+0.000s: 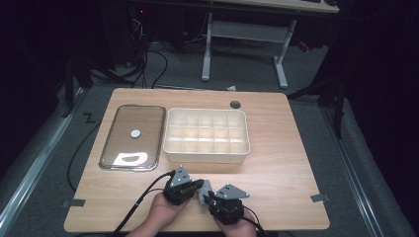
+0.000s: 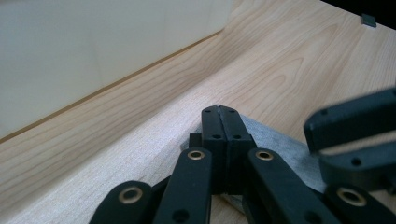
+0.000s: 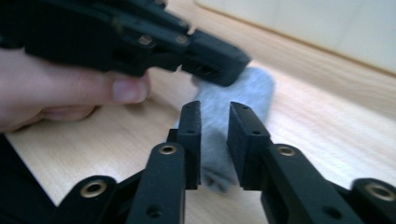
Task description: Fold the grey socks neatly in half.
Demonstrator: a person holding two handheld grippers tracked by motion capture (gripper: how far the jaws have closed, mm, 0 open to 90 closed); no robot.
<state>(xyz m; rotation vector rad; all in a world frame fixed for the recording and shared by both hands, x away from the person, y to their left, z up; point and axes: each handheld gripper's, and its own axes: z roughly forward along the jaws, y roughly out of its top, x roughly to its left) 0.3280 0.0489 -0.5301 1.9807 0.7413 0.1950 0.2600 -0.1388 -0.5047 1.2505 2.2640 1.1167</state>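
A: At the table's six o'clock edge, grey felt piece (image 1: 204, 189) between grippers. Left gripper (image 2: 220, 114) closed, apparently pinching it; right gripper (image 3: 213, 116) slightly parted astride it.

B: Likely handover; right must close.

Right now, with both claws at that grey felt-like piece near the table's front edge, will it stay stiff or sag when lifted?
The grey piece looks fuzzy and thin, lying flat on the table, so it will probably sag rather than stay stiff. It seems light and unlikely to roll. The left claw looks shut over one end; the right claw straddles the other, jaws apart, so lifting both ends should limit drooping.
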